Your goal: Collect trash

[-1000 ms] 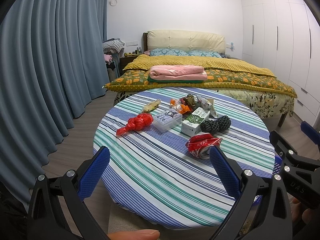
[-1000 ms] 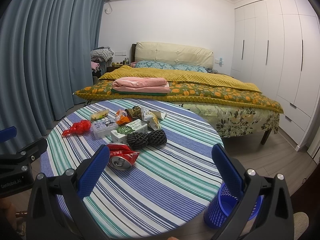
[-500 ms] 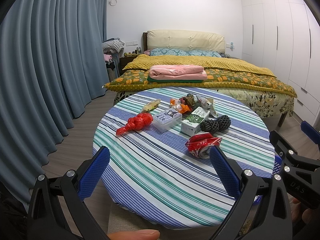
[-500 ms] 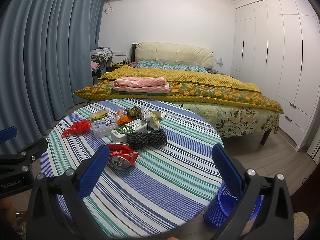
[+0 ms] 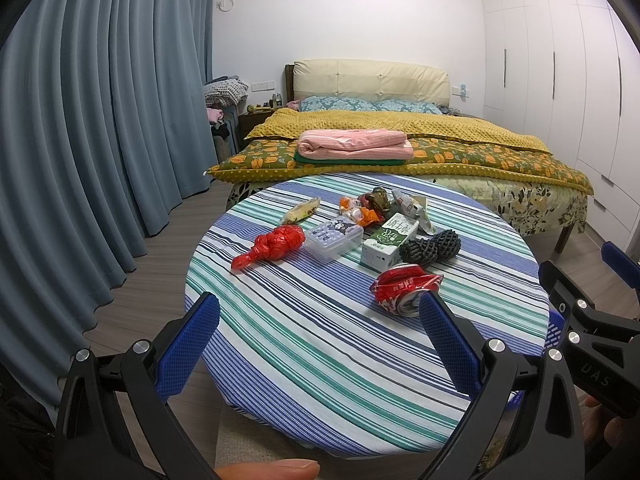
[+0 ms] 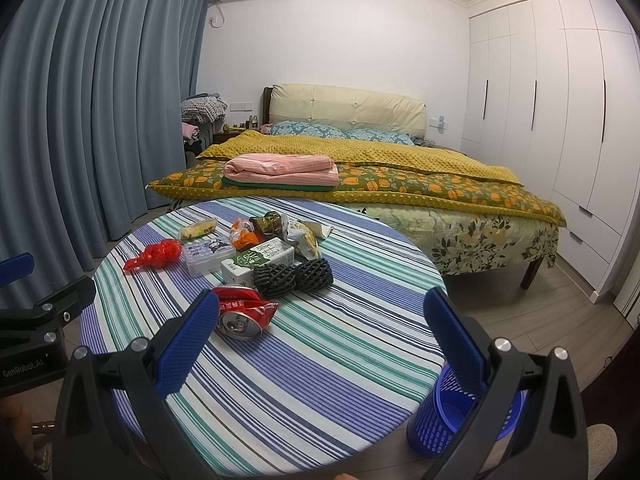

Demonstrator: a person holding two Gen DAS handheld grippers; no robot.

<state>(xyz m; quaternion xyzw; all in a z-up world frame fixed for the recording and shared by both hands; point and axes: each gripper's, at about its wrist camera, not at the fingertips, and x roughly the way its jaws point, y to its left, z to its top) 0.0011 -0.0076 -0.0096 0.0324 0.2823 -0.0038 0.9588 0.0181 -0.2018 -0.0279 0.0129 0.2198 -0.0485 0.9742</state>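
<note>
Both the left hand-held gripper (image 5: 320, 344) and the right hand-held gripper (image 6: 320, 344) hung spread wide and empty over the near edge of the striped round bench (image 6: 320, 392). The crushed red can (image 6: 244, 310) lay just ahead of the right one's left finger, with other litter clustered beyond it. The can looked likely to skid or roll if pinched off-centre, and the blue basket (image 6: 440, 432) stood on the floor to the right, so a careless drop could miss it.

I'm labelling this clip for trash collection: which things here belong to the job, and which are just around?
For the job:
crushed red can
black foam net
milk carton
red plastic bag
snack wrappers
blue bin

Just around:
striped table
bed
folded pink bedding
curtains
wardrobe
</note>
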